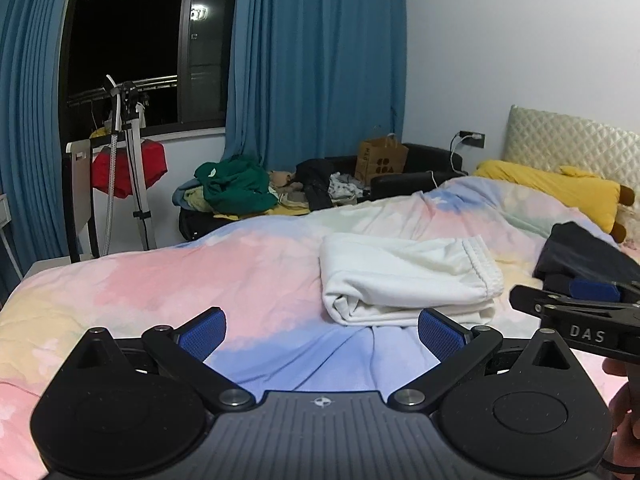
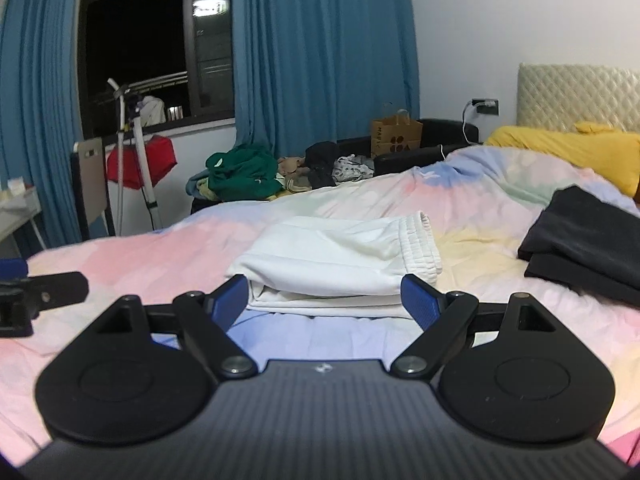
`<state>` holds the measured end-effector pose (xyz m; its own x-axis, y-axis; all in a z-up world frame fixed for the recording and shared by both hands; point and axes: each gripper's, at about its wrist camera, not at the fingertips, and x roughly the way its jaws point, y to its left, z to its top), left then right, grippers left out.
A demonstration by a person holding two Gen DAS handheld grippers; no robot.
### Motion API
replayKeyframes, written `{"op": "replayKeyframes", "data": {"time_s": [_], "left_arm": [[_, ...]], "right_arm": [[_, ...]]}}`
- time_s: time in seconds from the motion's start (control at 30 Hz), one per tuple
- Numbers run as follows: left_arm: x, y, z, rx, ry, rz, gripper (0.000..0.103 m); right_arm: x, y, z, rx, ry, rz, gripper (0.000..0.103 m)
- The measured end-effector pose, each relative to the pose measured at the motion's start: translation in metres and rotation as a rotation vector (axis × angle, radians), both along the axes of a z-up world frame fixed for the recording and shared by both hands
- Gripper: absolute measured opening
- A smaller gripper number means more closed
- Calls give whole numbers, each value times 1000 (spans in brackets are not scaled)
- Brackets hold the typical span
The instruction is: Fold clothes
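White folded trousers (image 1: 404,276) with an elastic waistband lie on the pastel bed cover (image 1: 200,272); they also show in the right wrist view (image 2: 336,260). My left gripper (image 1: 322,334) is open and empty, a little in front of and left of the trousers. My right gripper (image 2: 320,300) is open and empty, its blue pads (image 2: 230,300) just short of the trousers' near edge. A folded black garment (image 2: 584,244) lies to the right; it also shows in the left wrist view (image 1: 580,256).
A yellow pillow (image 1: 560,188) lies against the quilted headboard (image 1: 572,140). Behind the bed, a black sofa holds a heap of clothes (image 1: 236,188) and a paper bag (image 1: 380,160). A drying rack with a red garment (image 1: 128,172) stands by the window.
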<state>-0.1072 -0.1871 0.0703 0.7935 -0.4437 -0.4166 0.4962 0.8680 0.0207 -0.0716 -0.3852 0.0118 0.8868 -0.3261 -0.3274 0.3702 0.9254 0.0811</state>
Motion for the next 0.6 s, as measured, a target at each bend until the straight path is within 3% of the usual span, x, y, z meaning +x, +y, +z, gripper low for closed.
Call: {"op": "replayKeyframes", "data": {"time_s": [0.13,0.6], "left_arm": [[4,7,0,-14,10,14,103],[5,18,1,-19,-8,54,103]], "right_arm": [[4,11,-1,-49,-2,-2,85],[13,-2,-3,26,40,-17,85]]}}
